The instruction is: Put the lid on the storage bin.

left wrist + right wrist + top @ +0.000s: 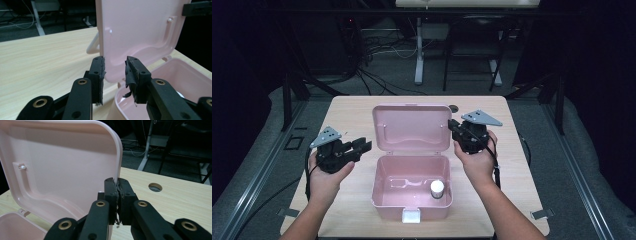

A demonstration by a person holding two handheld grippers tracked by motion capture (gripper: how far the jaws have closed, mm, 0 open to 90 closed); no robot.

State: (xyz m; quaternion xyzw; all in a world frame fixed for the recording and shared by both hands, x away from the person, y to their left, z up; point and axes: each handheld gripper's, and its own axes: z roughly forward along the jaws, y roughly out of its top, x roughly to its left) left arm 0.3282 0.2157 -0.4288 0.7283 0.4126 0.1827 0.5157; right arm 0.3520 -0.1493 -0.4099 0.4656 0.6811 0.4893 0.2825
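Observation:
A pink plastic box (384, 200) stands open mid-table, its lid (411, 125) upright at the back. A small white bottle (437, 188) stands inside at the right. My right gripper (453, 126) is at the lid's right edge; the right gripper view has its jaws (117, 181) shut on the edge of the lid (62, 170). My left gripper (364, 145) hovers left of the box, pointing at it. Its jaws (115, 61) are apart with nothing between them, and the lid (140, 30) and the box's near corner (185, 72) lie just beyond.
The light wooden table (352, 115) has a round cable hole (454, 107) behind the lid. A white latch (411, 216) sits on the box's front. The box's handle (93, 46) sticks out behind the lid. Desk legs and cables stand on the dark floor beyond.

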